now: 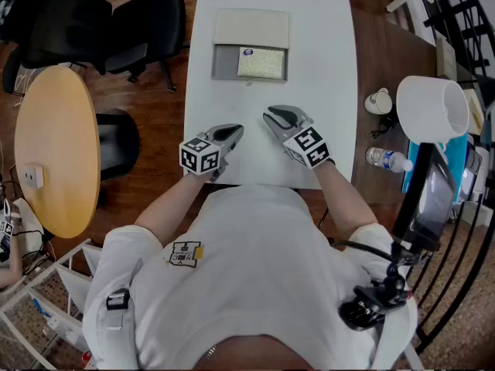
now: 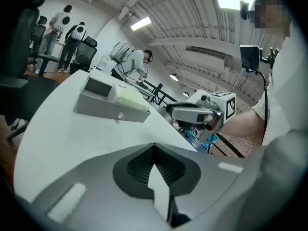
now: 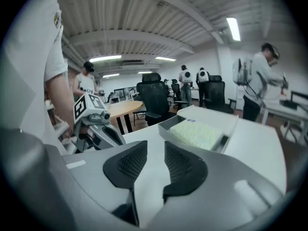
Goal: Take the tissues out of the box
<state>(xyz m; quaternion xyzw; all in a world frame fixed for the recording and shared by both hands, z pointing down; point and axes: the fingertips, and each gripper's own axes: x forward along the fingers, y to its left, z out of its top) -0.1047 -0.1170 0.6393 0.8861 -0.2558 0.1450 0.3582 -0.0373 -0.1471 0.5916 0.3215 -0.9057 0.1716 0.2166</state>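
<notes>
A grey box (image 1: 224, 62) lies at the far middle of the white table (image 1: 325, 52) with its lid (image 1: 251, 28) folded back. A pale pack of tissues (image 1: 261, 62) lies inside it. Both grippers hover over the near part of the table, well short of the box. My left gripper (image 1: 234, 132) has its pad tips together and holds nothing. My right gripper (image 1: 272, 118) stands a little open, with only bare table showing in the narrow gap. In the right gripper view the tissues (image 3: 197, 133) lie ahead to the right. The box (image 2: 103, 107) is far ahead in the left gripper view.
A round wooden table (image 1: 54, 145) and black chairs (image 1: 100, 22) stand to the left. To the right of the white table are a white cup (image 1: 379, 101), a water bottle (image 1: 389, 159) and a large white lamp shade (image 1: 431, 108). People stand in the background.
</notes>
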